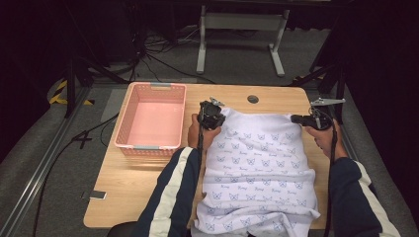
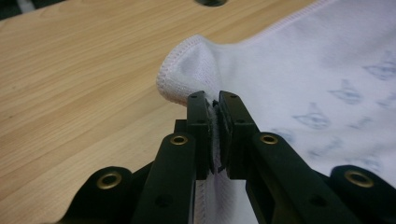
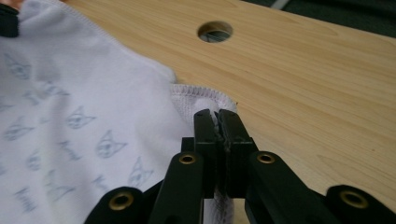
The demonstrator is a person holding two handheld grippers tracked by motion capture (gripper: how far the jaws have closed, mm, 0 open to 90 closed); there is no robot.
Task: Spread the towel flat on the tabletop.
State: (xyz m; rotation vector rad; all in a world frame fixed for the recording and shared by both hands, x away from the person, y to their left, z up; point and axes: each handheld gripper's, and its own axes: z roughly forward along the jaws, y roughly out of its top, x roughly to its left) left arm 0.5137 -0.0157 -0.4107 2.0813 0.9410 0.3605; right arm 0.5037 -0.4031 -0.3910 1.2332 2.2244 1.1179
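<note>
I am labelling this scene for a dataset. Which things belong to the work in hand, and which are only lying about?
In the work:
- white towel, printed with small figures
- left tongs, shut on one far corner of it
- right tongs, shut on the other far corner

Lying about:
- pink basket, beside the towel
- small dark object near the table's front left corner

**Colours and patterns on the table**

White towel (image 1: 257, 168) printed with pale grey-blue cat-face motifs, centre right. Pink basket (image 1: 127, 120), upper left. Light wood-grain table (image 1: 118, 192). Black grippers: left gripper (image 1: 211, 114), right gripper (image 1: 309, 120). Navy sleeves (image 1: 170, 197) striped cream.
</note>
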